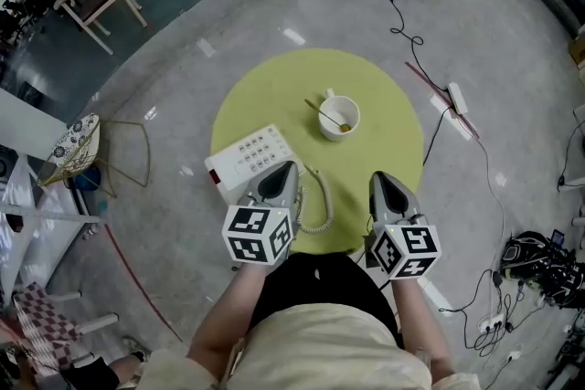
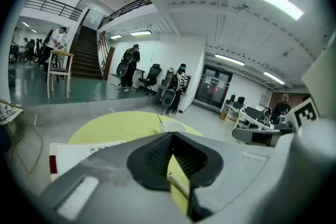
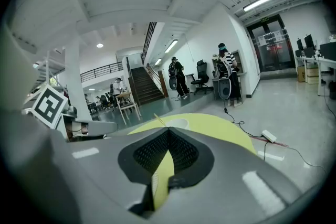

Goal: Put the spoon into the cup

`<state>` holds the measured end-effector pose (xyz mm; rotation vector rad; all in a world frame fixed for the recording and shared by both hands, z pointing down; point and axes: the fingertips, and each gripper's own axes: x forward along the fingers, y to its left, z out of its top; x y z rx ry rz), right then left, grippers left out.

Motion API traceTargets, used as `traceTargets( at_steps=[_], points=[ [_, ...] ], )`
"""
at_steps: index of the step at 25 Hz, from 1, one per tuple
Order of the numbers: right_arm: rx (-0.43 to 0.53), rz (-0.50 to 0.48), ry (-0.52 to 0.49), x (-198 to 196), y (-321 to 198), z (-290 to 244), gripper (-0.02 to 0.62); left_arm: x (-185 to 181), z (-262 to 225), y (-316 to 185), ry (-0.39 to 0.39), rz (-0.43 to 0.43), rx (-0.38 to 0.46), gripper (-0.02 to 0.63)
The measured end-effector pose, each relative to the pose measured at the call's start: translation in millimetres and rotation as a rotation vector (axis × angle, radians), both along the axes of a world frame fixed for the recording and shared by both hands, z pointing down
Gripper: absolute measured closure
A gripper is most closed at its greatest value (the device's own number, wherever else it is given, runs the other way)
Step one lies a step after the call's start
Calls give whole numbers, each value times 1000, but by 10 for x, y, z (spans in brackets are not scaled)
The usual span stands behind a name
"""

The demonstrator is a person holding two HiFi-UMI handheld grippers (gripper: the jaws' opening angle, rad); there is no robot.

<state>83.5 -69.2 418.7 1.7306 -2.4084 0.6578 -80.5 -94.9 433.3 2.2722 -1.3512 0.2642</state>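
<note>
A white cup (image 1: 338,117) stands right of centre on the round yellow-green table (image 1: 274,87), and a slim spoon (image 1: 322,112) leans in it with its handle pointing up and left. Both grippers hover over the table's near edge, well short of the cup. My left gripper (image 1: 289,167) is shut with nothing between its pads, above the phone's near end. My right gripper (image 1: 377,178) is also shut and empty. In the left gripper view the closed jaws (image 2: 171,135) hide most of the cup (image 2: 172,126). In the right gripper view the cup (image 3: 177,123) peeks over the shut tips (image 3: 168,130).
A white desk phone (image 1: 249,152) with a coiled cord (image 1: 320,205) lies on the table's left front. On the floor, a power strip (image 1: 457,98) and cables run to the right, a wire stand with a patterned plate (image 1: 78,146) stands left, and a wooden chair (image 1: 96,0) far left.
</note>
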Motion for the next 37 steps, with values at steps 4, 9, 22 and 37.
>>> traceTargets(
  at_steps=[4,9,22,37],
  points=[
    [29,4,-3,26,45,-119,594,-54,-126,33,15,-15,27,603],
    [61,3,6,34,112,-205,595,-115,-211,73,17,-27,54,604],
    [83,14,-13,42,223,-318,595,-181,-264,174,22,-29,54,604],
    [90,15,-3,-34,235,-333,595,-185,-280,154,1,6,66,604]
  ],
)
